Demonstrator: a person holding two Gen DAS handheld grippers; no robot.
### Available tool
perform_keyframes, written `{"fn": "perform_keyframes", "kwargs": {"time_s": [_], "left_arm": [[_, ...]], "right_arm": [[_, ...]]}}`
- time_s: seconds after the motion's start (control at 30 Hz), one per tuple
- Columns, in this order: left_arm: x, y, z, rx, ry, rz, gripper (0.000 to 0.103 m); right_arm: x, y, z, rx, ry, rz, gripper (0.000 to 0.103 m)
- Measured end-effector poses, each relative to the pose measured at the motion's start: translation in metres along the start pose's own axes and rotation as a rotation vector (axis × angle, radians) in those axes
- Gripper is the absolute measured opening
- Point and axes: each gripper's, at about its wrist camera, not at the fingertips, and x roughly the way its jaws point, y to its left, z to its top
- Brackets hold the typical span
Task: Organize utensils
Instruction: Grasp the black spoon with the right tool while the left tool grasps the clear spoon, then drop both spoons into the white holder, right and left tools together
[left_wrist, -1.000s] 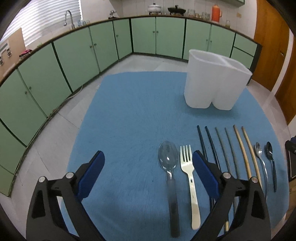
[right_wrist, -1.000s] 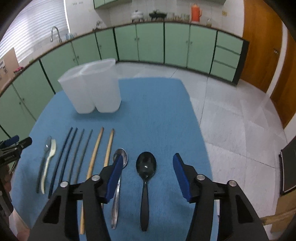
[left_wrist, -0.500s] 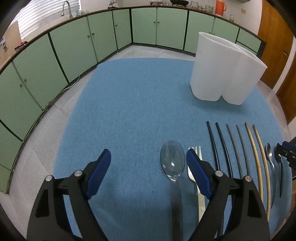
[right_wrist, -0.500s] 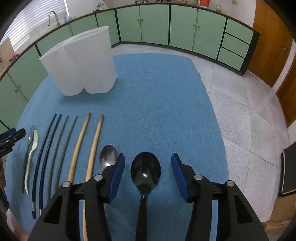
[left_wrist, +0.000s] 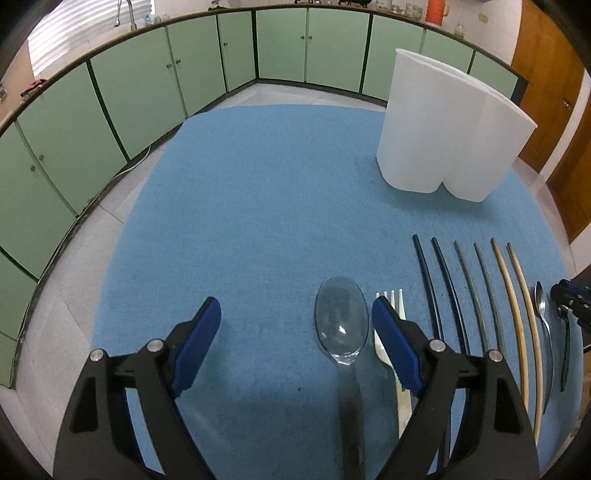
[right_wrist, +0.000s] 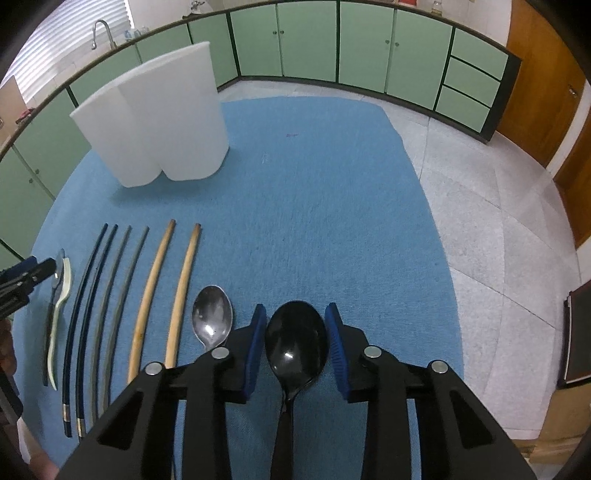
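Pick-up step: the right hand-held gripper (right_wrist: 295, 347) is closing around the black spoon (right_wrist: 295, 341) near the tabletop's (right_wrist: 314, 192) front edge, while the left hand-held gripper (left_wrist: 295, 343), spread wide, must centre over the clear spoon (left_wrist: 341, 326).

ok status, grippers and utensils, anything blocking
Right gripper closing around black spoon bowl, pads not yet pressing. Left gripper open over clear spoon. White holder empty-looking, path clear.

Matt blue cloth mat (right_wrist: 314, 206); glossy black plastic spoon (right_wrist: 295, 343); shiny metal spoon (right_wrist: 212, 317); clear plastic spoon (left_wrist: 340, 321); wooden chopsticks (right_wrist: 151, 288); smooth white plastic holder (right_wrist: 155, 122).
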Motion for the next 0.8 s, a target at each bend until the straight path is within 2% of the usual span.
{"fn": "perform_keyframes", "kwargs": {"time_s": [0.23, 0.33, 0.53, 0.67, 0.8], "left_arm": [[0.013, 0.000, 0.012, -0.003, 0.012, -0.002, 0.081], [0.018, -0.002, 0.014, -0.001, 0.022, -0.007, 0.077], [0.024, 0.000, 0.013, -0.009, 0.037, -0.042, 0.058], [0.021, -0.001, 0.011, -0.007, 0.037, -0.079, 0.028], [0.010, 0.001, 0.005, -0.020, 0.017, -0.117, 0.028]], "right_arm": [[-0.004, -0.002, -0.003, 0.009, -0.017, 0.008, 0.033], [-0.003, -0.004, -0.003, 0.009, -0.019, 0.011, 0.033], [-0.004, -0.004, -0.005, 0.003, -0.022, 0.015, 0.032], [-0.006, -0.003, -0.005, 0.004, -0.027, 0.014, 0.033], [-0.015, 0.001, -0.005, -0.004, -0.049, 0.019, 0.033]]}}
